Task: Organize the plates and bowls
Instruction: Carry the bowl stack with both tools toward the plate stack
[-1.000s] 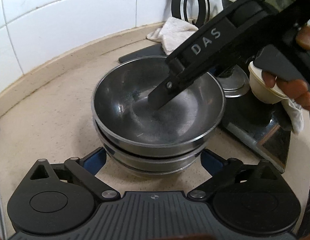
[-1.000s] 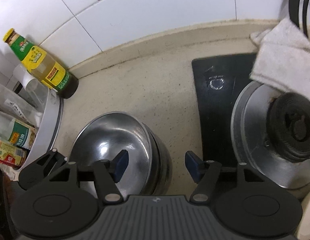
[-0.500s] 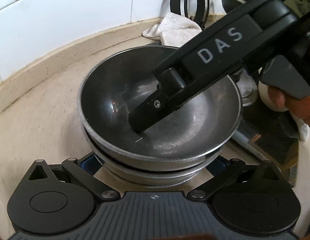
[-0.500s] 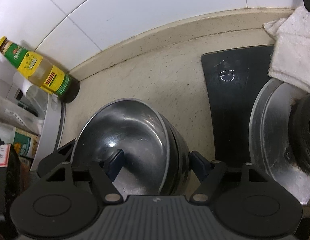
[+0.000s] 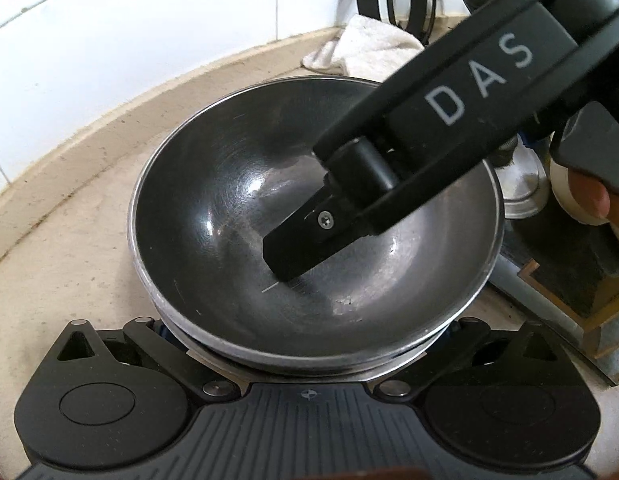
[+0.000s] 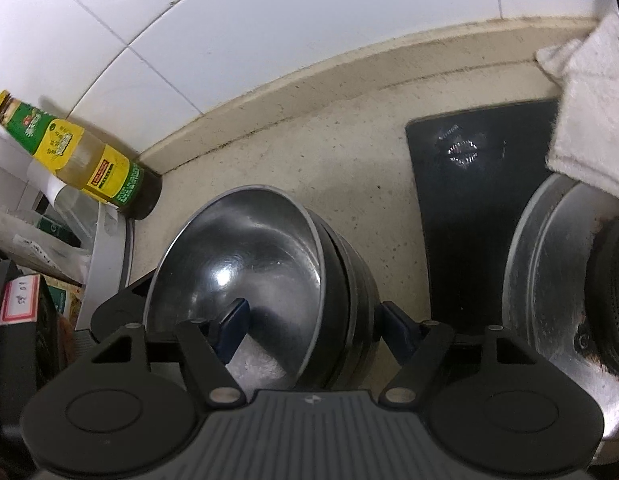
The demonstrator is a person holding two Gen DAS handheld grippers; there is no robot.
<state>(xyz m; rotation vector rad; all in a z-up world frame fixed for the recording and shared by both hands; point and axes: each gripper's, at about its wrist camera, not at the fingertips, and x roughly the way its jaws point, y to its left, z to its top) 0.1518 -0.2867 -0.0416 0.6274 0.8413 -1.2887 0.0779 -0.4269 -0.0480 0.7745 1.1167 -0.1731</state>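
Both grippers have closed in: right gripper (image 6: 309,328) now straddles the bowl stack's (image 6: 269,264) wall, left gripper (image 5: 309,332) tucked underneath its rim.

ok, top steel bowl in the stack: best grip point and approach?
Pinch the rim wall of the top steel bowl, one finger inside, one outside. The bowl is too wide to span and nests flush in the stack of bowls, so only the rim lip is exposed. The right gripper already straddles the stove-side rim this way, jaws open; coming from above on that side looks best.
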